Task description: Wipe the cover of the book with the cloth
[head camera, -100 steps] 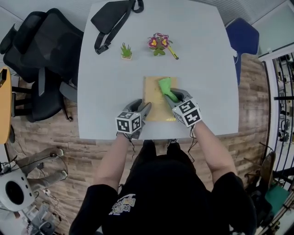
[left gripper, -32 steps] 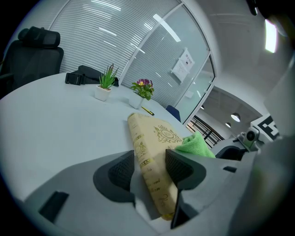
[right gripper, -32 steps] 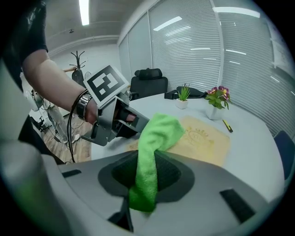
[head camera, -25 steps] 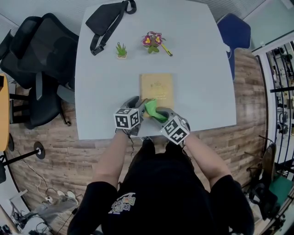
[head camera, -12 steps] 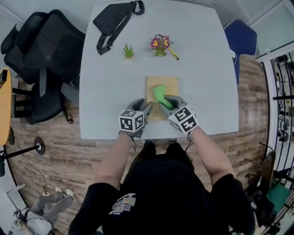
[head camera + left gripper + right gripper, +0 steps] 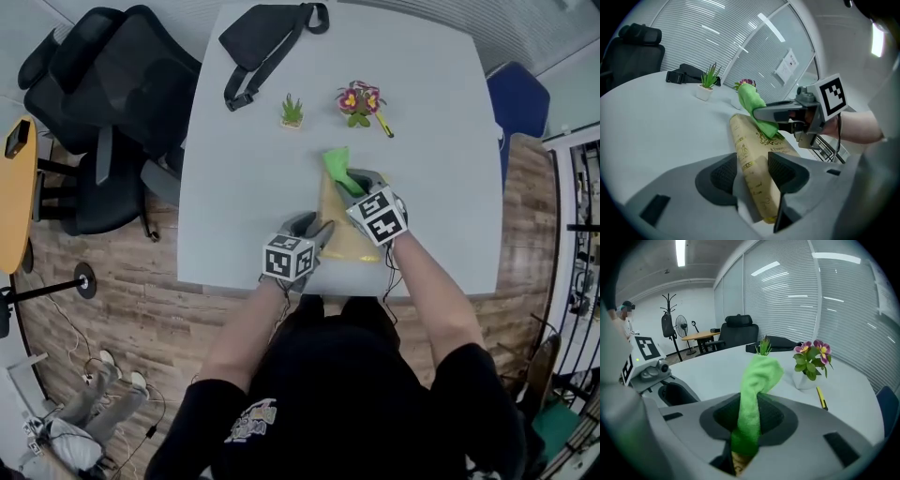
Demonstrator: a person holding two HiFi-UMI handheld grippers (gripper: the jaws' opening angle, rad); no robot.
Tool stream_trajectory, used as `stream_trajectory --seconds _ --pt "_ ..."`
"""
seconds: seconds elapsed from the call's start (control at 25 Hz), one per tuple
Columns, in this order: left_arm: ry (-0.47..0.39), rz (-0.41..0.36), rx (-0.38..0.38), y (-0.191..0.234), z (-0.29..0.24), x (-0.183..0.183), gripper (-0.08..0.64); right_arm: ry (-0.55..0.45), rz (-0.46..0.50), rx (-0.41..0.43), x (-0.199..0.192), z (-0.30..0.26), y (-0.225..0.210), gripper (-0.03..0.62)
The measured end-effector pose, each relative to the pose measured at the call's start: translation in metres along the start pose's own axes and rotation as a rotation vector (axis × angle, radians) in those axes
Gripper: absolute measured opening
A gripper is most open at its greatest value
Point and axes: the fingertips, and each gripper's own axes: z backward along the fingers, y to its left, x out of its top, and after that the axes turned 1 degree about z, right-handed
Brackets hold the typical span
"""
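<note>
Pale tabletop on wood-plank floor; black office chairs left, blue chair right; slatted blinds; ceiling strip light.

The book is closed – a tan-yellow cover with gilt ornament and lettering on cover and spine. It lies on the white table near the person's edge, its near spine corner clamped between the 2 jaws of the left gripper. The cloth is bright green and bunched – pinched by the right gripper, its free end over the book's far edge.
</note>
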Motion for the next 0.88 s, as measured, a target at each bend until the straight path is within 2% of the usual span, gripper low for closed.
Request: stream_trajectory --seconds 0.36,0.88 --pt "0.005 0.006 -0.012 -0.002 0.002 0.0 0.21 0.065 0.029 0.007 0.003 -0.024 -0.005 0.098" --pt "-0.001 -0.001 -0.006 0.001 0.001 0.0 0.21 0.063 0.02 0.048 -0.013 -0.008 0.024 0.098"
